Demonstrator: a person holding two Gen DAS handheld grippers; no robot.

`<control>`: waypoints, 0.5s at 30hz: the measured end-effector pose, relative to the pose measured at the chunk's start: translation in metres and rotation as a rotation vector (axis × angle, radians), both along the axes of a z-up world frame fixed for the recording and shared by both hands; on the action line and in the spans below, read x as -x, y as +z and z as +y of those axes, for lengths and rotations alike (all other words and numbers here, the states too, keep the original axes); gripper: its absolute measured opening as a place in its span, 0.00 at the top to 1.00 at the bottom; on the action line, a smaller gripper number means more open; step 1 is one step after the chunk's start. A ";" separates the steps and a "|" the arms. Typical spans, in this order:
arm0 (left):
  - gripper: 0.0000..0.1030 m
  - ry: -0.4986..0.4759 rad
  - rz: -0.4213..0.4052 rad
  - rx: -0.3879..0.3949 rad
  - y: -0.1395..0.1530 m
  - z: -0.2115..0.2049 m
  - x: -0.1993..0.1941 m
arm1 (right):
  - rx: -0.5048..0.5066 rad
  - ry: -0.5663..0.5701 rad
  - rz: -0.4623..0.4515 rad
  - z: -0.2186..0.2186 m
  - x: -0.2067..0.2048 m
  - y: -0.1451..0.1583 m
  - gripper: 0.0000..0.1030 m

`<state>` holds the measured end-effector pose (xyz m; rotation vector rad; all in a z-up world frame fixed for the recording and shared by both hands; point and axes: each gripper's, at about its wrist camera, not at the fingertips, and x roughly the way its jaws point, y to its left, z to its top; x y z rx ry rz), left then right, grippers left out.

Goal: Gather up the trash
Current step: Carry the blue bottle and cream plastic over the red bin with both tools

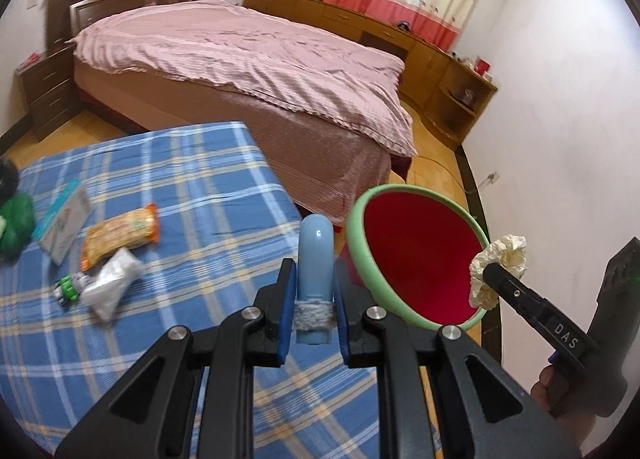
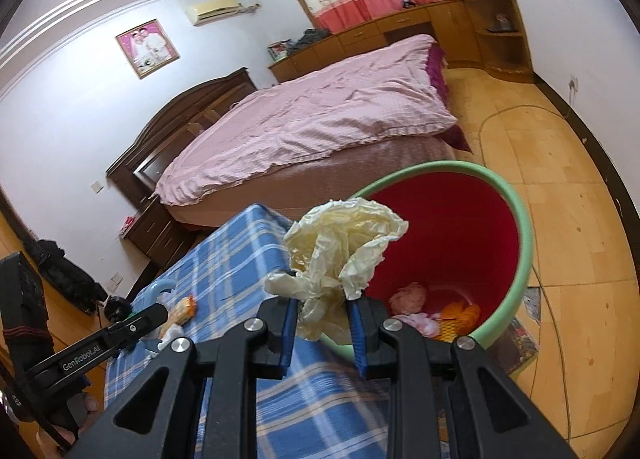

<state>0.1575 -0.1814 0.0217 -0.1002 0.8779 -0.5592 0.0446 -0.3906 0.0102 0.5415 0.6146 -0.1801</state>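
A crumpled cream paper wad (image 2: 344,247) is clamped between the blue pads of the right tool (image 2: 322,309), held in the air over the near rim of the red bin (image 2: 460,227) with its green rim. At the bottom of the bin lie pinkish and orange scraps (image 2: 436,311). From the left wrist view the same wad (image 1: 498,269) hangs just beside the bin's right edge (image 1: 412,259). The left tool (image 1: 314,299) is closed on a pale blue handle (image 1: 316,259) with grey wrapping near its base. The bin stands on the floor against the corner of the counter (image 1: 180,187), which is covered in blue plaid cloth. On that cloth, to the left, lie an orange snack packet (image 1: 120,237), a silvery wrapper (image 1: 112,283), a flat grey-and-teal packet (image 1: 66,221) and a green object (image 1: 16,225). Beyond is a bed (image 1: 248,59) with a pink cover.
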 end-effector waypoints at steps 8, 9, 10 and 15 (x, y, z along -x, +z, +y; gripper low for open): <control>0.83 -0.095 0.020 -0.008 -0.017 -0.050 -0.014 | -0.033 -0.062 0.043 -0.036 0.001 -0.023 0.75; 0.83 -0.109 0.020 -0.007 -0.020 -0.058 -0.015 | -0.038 -0.071 0.051 -0.041 0.001 -0.027 0.75; 0.83 -0.117 0.020 -0.006 -0.021 -0.063 -0.015 | -0.041 -0.076 0.055 -0.044 0.001 -0.029 0.75; 0.83 -0.174 0.029 -0.005 -0.033 -0.092 -0.017 | -0.053 -0.107 0.076 -0.060 0.001 -0.041 0.75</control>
